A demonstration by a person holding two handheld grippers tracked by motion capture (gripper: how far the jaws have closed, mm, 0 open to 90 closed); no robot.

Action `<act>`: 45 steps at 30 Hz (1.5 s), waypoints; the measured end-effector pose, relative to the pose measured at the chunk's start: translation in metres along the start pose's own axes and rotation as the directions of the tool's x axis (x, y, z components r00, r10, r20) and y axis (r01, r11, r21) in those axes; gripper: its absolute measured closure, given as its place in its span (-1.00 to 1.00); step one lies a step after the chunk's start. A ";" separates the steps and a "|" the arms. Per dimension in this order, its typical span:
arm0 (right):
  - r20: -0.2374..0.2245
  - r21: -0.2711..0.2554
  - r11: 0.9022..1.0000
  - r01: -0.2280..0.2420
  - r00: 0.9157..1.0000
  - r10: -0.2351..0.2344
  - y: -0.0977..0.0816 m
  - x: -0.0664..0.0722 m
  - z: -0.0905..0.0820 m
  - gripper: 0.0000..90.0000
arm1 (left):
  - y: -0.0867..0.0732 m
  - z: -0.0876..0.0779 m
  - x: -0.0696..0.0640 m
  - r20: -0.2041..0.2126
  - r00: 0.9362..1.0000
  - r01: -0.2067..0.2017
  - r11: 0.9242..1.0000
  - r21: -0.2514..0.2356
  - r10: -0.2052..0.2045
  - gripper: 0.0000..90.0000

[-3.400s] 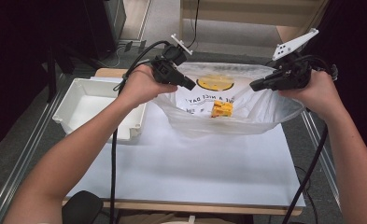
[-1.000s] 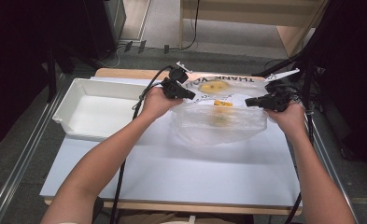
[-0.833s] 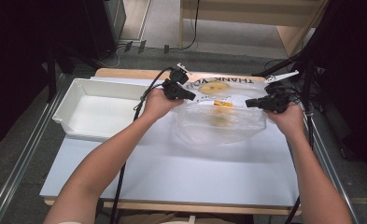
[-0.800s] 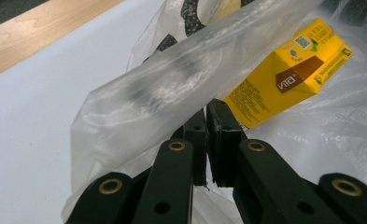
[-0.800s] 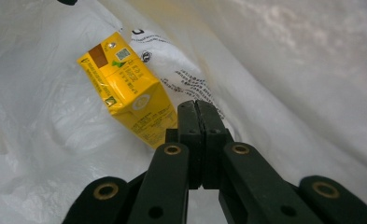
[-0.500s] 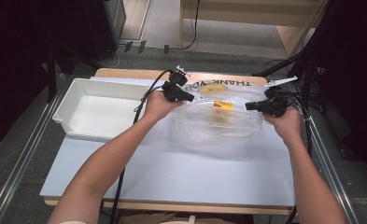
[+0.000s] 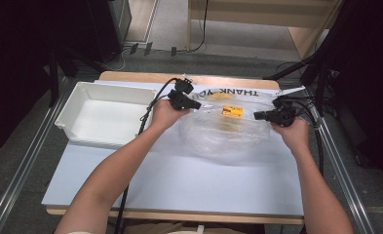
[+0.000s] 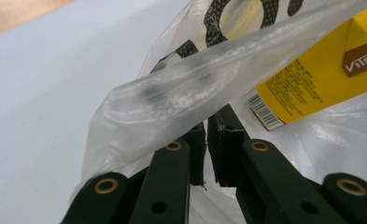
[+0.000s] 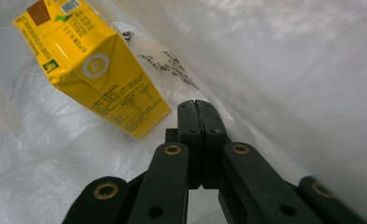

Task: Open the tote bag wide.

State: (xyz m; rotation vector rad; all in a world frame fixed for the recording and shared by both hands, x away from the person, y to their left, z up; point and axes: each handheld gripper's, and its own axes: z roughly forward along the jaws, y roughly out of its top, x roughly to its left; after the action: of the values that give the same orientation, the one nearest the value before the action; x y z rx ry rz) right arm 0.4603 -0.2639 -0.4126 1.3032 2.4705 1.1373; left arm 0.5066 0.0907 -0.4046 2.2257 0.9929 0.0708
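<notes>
Both claws at the plastic bag, carton inside, bag low on the tabletop.

Left claw point(image 8: 204, 135): jaws have just been opening, small gap between the pads, a fold of the plastic bag point(image 7: 225, 131) draped over the tips; can't tell if film is pinched there. Right claw point(image 9: 195, 116): clenched, pads together, bag film all around it; whether film sits between the pads is hard to make out. Yellow drink carton point(image 9: 90, 70) lies tilted inside the bag between the claws, apart from both. White tray point(image 7: 104, 114) just left of the left hand, on the tabletop point(image 7: 179, 180). Readable: "VITA" on the carton, "THANK YOU" on the bag's far edge; the fine print is too small to read.
</notes>
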 end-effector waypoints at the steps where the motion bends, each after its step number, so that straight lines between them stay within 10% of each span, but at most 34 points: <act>1: 0.000 0.000 1.000 0.000 1.000 0.000 0.000 0.000 0.000 1.00 | 0.000 0.000 0.000 0.000 1.000 0.000 1.000 0.000 0.000 0.90; 27: 0.018 -0.003 0.999 -0.036 0.999 0.036 -0.030 0.000 0.020 1.00 | -0.027 0.025 0.011 0.000 0.998 0.070 0.998 0.007 -0.070 1.00; 45: 0.079 0.044 0.995 -0.093 0.993 0.090 -0.049 -0.014 0.030 1.00 | -0.031 0.035 0.025 -0.139 0.985 0.111 0.993 0.037 -0.105 1.00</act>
State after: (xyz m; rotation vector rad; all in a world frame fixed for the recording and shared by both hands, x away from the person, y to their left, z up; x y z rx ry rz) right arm 0.4495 -0.2744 -0.4701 1.4590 2.4202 1.0319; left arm 0.5158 0.1023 -0.4557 2.2269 1.1987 0.1562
